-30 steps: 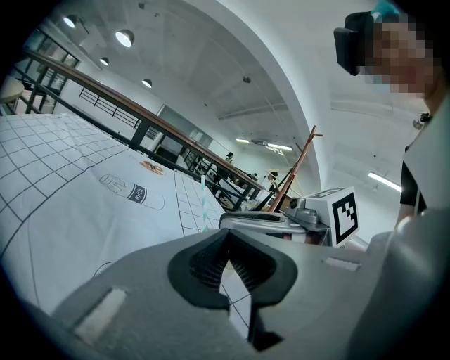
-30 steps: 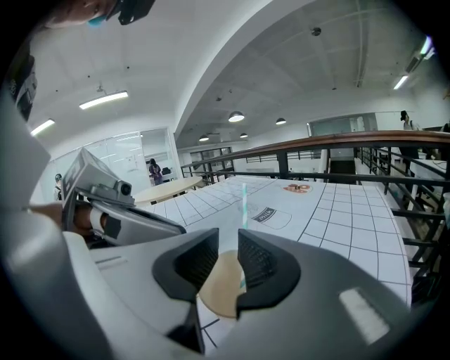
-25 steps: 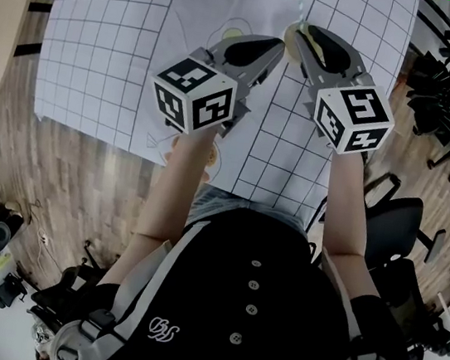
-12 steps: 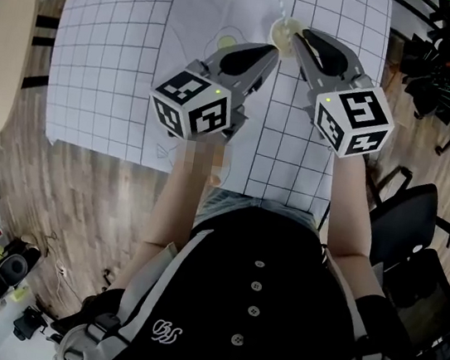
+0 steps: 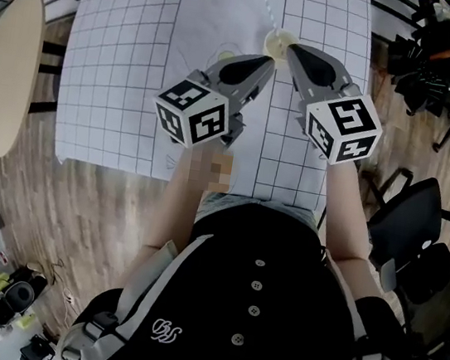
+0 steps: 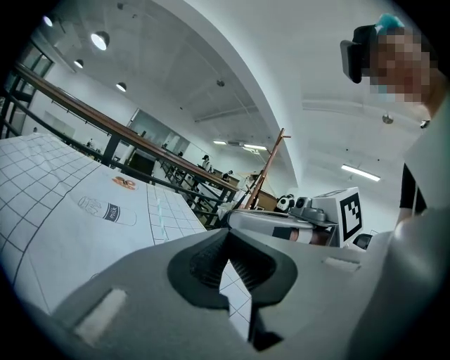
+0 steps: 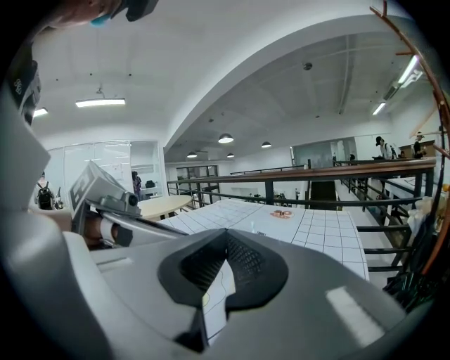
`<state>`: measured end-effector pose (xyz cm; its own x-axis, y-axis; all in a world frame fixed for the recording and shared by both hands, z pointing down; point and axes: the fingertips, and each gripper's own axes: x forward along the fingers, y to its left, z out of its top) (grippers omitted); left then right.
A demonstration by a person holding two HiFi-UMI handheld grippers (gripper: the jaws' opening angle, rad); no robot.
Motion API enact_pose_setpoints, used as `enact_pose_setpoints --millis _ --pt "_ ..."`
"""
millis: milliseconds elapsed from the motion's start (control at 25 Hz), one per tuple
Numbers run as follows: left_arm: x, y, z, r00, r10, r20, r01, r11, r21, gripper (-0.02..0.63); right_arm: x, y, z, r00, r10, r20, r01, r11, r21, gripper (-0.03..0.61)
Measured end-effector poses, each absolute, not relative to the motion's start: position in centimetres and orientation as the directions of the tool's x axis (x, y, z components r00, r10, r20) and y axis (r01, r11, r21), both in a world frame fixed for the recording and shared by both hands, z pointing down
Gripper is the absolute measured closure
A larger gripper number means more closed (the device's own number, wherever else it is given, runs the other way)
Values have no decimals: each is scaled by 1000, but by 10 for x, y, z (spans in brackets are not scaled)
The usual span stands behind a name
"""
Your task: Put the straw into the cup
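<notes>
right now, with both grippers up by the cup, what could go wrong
1. The left gripper and right gripper both look shut and empty, with the right one's tip close beside the cup. A sideways nudge could tip or slide it.
2. The straw is thin and pale against the white grid sheet just beyond the cup, so a pinch could miss it or push it away.

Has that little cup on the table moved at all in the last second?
No. The cup still sits on the vertical seam of the grid mat; only the camera shifted.
</notes>
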<state>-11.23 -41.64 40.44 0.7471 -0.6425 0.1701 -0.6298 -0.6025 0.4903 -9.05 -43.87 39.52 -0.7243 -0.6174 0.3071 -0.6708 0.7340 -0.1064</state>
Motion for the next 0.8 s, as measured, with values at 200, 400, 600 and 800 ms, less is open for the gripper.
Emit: enact_pose_setpoints --millis 200,400,600,800 --pt "-111 -400 388 780 -605 159 -599 -650 467 615 -90 -424 379 -703 -650 288 -694 715 -81 580" --pt "-104 -385 374 793 -598 116 -574 -670 470 615 -85 -402 368 -717 -642 274 -681 729 -72 580" --pt "-120 -377 352 802 -594 64 -551 -693 464 615 -97 -392 353 -712 -643 281 -686 722 -87 580" --pt "-115 -373 337 808 -589 26 -538 -718 441 615 -89 -388 339 -737 -638 223 -674 717 -179 580"
